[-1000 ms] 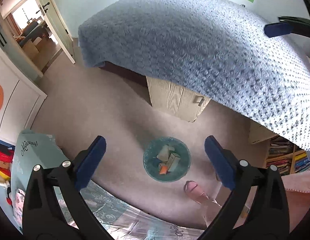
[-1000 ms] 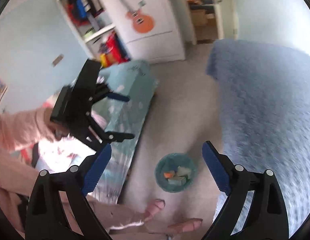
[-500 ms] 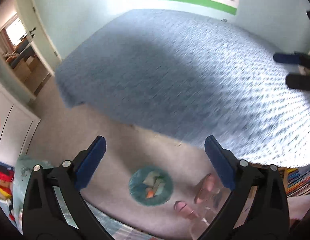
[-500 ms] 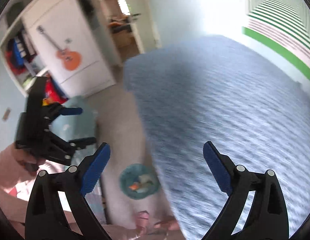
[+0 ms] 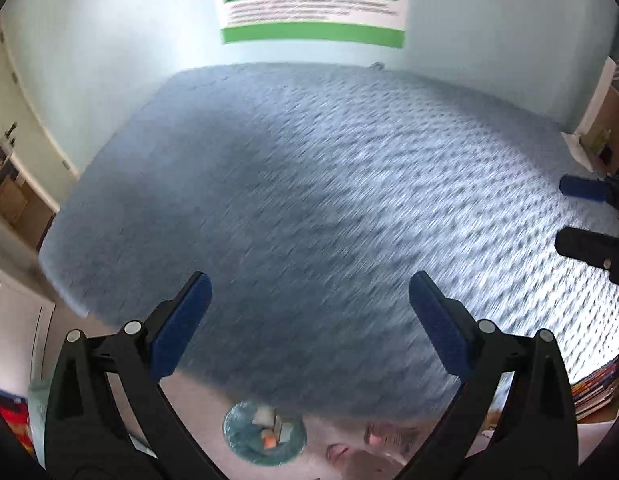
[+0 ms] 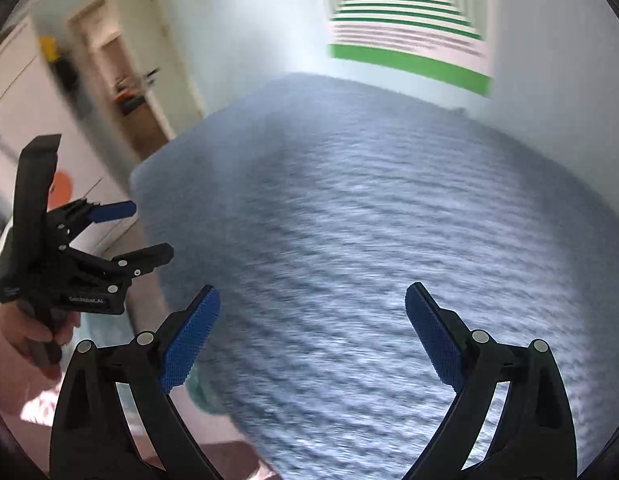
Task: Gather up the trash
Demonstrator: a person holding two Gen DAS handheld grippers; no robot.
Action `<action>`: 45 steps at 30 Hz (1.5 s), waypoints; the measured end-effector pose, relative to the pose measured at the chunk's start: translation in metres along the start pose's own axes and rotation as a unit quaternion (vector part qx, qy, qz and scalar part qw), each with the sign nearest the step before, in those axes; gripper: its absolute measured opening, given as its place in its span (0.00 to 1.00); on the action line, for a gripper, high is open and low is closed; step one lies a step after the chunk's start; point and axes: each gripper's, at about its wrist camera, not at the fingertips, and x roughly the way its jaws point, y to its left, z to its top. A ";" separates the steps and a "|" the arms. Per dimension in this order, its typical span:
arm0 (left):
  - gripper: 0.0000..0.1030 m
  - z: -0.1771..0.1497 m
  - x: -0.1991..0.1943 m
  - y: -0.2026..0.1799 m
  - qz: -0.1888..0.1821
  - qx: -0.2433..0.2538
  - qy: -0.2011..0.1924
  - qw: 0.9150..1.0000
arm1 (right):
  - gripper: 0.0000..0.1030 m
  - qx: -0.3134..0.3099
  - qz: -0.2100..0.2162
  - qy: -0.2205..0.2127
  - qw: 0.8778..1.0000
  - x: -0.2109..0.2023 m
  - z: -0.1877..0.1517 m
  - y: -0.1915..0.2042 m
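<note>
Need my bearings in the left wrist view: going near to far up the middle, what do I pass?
Teal bin holding scraps on the floor → blue bedspread → pale wall → green-striped poster.

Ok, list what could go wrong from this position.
1. Both views are motion-blurred over the bed, so any trash lying there may be missed.
2. The bin sits on the floor by the person's feet, almost under the bed edge; a step could tip it.
3. The left gripper and right gripper are both open and empty, close together; they might collide.
</note>
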 end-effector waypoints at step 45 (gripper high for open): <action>0.94 0.112 0.071 -0.111 -0.110 0.096 -0.030 0.989 | 0.90 0.235 -0.198 -0.056 0.950 -0.039 -0.002 -0.103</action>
